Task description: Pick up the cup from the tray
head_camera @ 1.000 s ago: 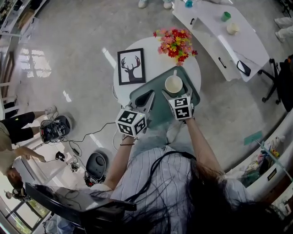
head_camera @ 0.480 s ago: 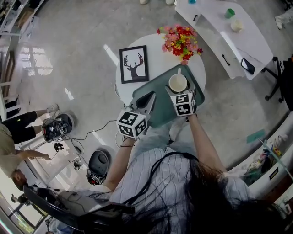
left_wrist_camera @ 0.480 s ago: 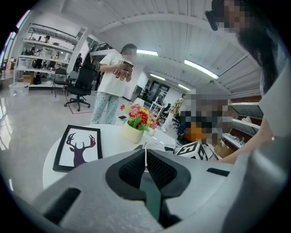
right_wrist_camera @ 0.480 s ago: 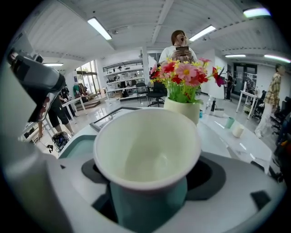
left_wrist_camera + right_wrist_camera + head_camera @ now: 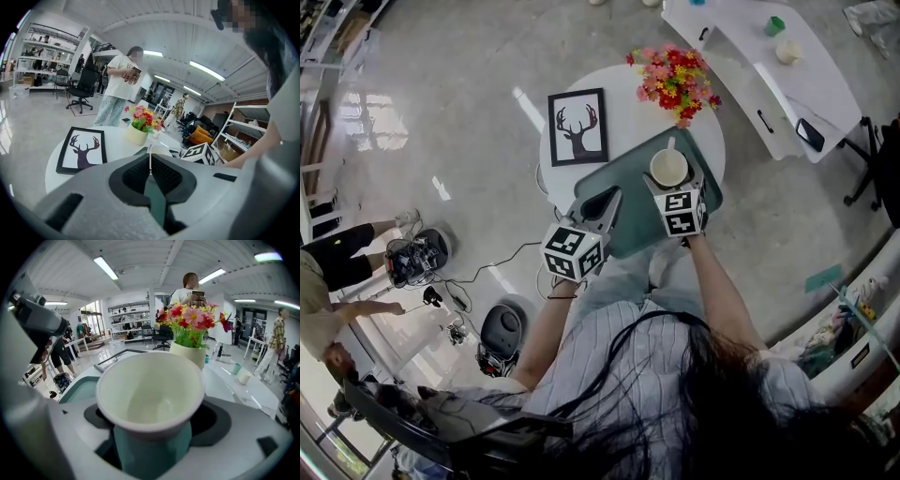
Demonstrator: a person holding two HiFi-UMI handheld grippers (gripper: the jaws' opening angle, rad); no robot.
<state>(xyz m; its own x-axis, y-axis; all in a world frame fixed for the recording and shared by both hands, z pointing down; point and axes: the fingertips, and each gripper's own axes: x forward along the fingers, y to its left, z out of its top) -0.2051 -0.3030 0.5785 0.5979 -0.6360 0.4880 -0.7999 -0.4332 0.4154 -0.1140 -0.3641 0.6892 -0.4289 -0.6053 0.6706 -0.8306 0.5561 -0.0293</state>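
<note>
A cream cup [image 5: 668, 168] stands upright at the far end of the green tray [image 5: 628, 230] on a round white table. My right gripper [image 5: 671, 184] reaches over the tray, its jaws open on either side of the cup. In the right gripper view the cup [image 5: 150, 394] fills the space between the jaws of the right gripper [image 5: 152, 430], with the tray [image 5: 79, 390] showing beneath. I cannot tell whether the pads touch the cup. My left gripper [image 5: 605, 200] hovers over the tray's near left part, shut and empty; the left gripper [image 5: 150, 161] shows only a thin slit.
A framed deer picture [image 5: 578, 127] lies on the table left of the tray. A pot of red and yellow flowers [image 5: 675, 77] stands just beyond the cup. A white desk [image 5: 769, 75] is at the back right. Cables and gear [image 5: 417, 261] lie on the floor at left.
My right gripper has moved forward along the tray until its jaws flank the cup. The left gripper has stayed about where it was, still shut.
</note>
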